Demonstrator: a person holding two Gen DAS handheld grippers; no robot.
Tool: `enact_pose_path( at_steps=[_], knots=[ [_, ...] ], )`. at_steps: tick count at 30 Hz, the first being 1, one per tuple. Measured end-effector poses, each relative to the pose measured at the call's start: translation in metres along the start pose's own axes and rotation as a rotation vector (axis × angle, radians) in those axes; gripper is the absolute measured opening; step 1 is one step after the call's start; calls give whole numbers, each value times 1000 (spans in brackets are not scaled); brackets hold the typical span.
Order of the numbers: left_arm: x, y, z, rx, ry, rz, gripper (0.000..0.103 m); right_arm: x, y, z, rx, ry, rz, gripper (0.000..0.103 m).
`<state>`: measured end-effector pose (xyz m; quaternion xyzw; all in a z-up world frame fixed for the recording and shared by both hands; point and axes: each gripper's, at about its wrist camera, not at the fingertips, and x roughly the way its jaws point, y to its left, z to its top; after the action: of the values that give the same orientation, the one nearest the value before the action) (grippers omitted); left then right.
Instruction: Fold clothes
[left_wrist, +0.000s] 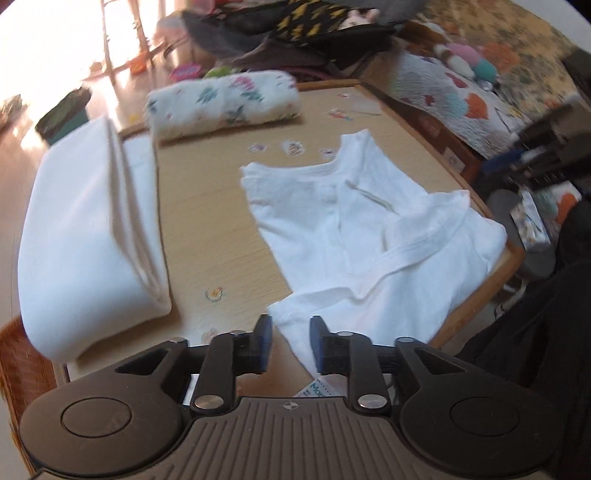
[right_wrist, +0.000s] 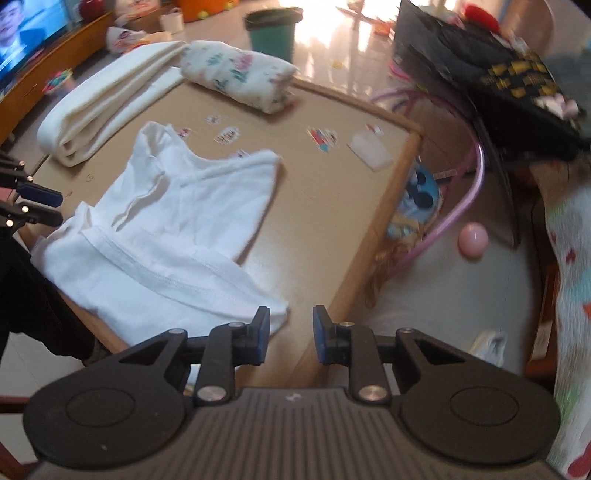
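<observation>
Lying neckline-away along the table (right_wrist: 332, 206), the white shirt (right_wrist: 177, 229); left claw (left_wrist: 291, 343) and right claw (right_wrist: 291, 334) gape empty.

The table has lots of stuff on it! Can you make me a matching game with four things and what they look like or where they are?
Things:
1. white undershirt
2. floral bundle
3. cream folded cloth
4. green bin

Descriptions:
A. on the floor beyond the table
B. rolled up at the table's far edge
C. spread out nearest both hand-held grippers
D. thick folded stack along the table's side

Pairs: 1-C, 2-B, 3-D, 4-A
</observation>
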<state>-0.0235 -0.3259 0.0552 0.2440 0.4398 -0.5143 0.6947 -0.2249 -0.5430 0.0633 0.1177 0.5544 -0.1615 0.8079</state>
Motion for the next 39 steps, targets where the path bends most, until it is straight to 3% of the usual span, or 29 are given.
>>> enact_pose_path(
  at_steps=[7, 13, 19, 24, 39],
  knots=[
    [3, 11, 4, -162, 37, -30, 49, 0, -2, -18, 216, 67, 49, 26],
    [5, 18, 3, -291, 54, -58, 50, 1, -10, -29, 366, 76, 67, 26],
    [6, 36, 1, -498, 48, -79, 50, -4, -28, -38, 538, 34, 110, 26],
    [8, 40, 0, -590, 39, -90, 50, 0, -29, -41, 587, 25, 136, 26],
    [27, 24, -2, -641, 47, -116, 50, 13, -21, -39, 562, -4, 171, 26]
  ],
)
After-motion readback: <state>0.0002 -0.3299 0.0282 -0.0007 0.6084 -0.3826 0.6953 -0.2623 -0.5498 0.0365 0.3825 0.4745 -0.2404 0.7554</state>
